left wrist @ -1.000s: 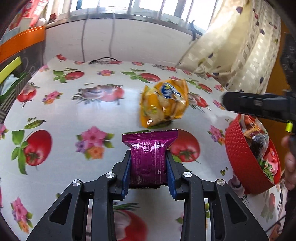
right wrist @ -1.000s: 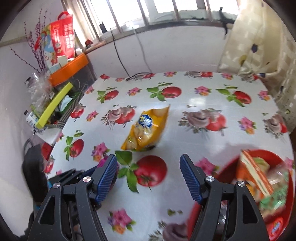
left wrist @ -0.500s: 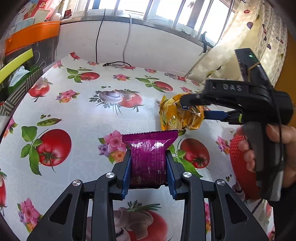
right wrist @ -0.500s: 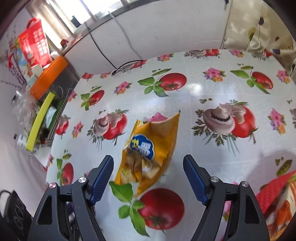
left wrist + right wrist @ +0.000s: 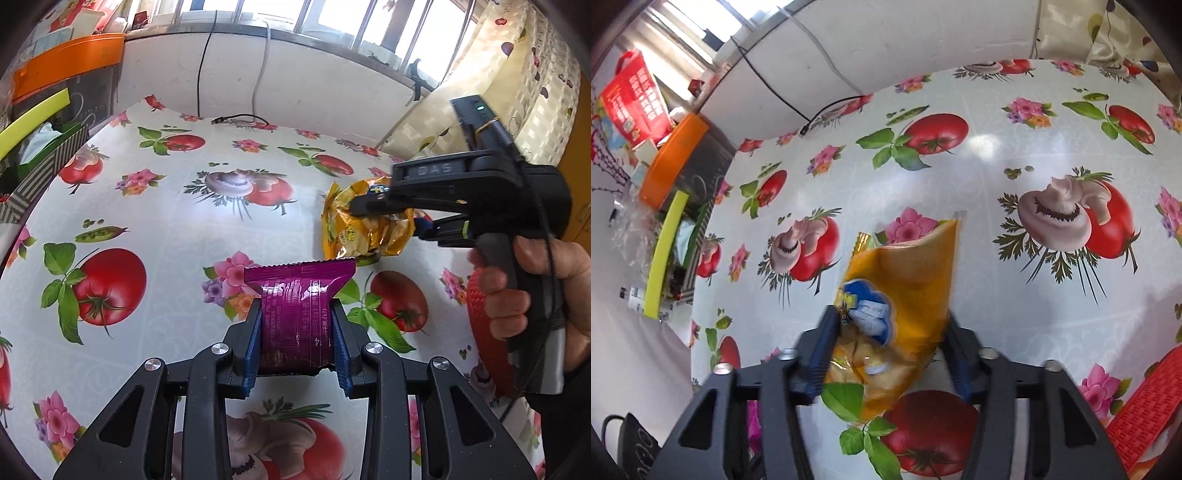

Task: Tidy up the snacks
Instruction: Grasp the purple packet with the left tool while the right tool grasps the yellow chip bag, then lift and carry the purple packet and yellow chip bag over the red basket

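Left wrist view: the left gripper (image 5: 297,334) sits at the bottom centre of the frame, its two blue pads pressed against the sides of one purple snack packet (image 5: 295,314), held just above the tablecloth (image 5: 177,229). The cloth, printed with tomatoes, mushrooms and flowers, lies bare across the whole left half and centre, so there is wide free room there. Its far edge meets a white wall (image 5: 229,74) at the top, where one black cable (image 5: 236,119) trails onto the cloth. At the upper left edge stands a dark box with an orange lid (image 5: 66,62).

At the right, a hand (image 5: 535,291) grips the right gripper (image 5: 373,210), whose fingers reach into one yellow snack bag (image 5: 365,225) lying on the cloth just beyond the purple packet. Behind the hand, the curved side of one red basket (image 5: 480,325) shows at the right edge.

Right wrist view: the right gripper (image 5: 886,332) fills the bottom of the frame. Its jaws have just been closing and now stand about half open with the yellow snack bag (image 5: 908,288) between them. The left pad looks to press the bag, but blur there leaves the firmness of the grip uncertain. The bag points up toward the frame's centre. Open cloth surrounds it above and to the right. The red basket's (image 5: 1145,406) corner is at lower right, and the table's left edge drops off beside the orange-lidded box (image 5: 676,155).
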Available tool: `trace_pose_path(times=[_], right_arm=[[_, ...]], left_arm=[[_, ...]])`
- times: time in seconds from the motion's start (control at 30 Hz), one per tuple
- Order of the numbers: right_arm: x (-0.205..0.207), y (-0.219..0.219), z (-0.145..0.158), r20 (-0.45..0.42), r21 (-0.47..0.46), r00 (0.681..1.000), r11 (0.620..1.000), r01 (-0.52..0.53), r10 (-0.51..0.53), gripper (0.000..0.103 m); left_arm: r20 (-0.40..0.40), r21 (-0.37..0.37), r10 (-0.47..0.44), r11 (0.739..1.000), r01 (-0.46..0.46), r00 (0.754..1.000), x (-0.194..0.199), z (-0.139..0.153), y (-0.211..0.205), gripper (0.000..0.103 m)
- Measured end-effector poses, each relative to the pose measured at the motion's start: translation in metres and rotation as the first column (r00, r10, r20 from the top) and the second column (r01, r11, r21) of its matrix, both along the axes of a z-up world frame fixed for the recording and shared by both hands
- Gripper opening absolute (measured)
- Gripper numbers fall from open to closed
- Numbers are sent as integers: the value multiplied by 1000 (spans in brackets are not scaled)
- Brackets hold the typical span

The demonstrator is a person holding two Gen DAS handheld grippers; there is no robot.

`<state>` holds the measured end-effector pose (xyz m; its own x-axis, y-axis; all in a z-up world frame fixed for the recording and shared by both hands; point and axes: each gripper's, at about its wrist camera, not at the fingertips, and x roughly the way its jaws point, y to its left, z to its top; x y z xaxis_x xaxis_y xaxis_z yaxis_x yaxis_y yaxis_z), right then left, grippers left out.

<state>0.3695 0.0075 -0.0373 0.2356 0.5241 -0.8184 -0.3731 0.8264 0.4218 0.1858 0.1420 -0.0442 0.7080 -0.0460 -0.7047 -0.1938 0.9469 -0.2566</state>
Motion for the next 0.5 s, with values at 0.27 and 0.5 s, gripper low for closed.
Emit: trace_pose_path(times=[0.27,0.5], right_arm=[[-10,-8,12,42,8,999,1000,-6,6,31],[-29,-18,34,96,40,995,999,-28,25,30]], left_arm=[[-7,21,7,1000,-6,1000,1,-1,-2,35],[-12,50,16,999,-15,1000,0,3,-8,35]])
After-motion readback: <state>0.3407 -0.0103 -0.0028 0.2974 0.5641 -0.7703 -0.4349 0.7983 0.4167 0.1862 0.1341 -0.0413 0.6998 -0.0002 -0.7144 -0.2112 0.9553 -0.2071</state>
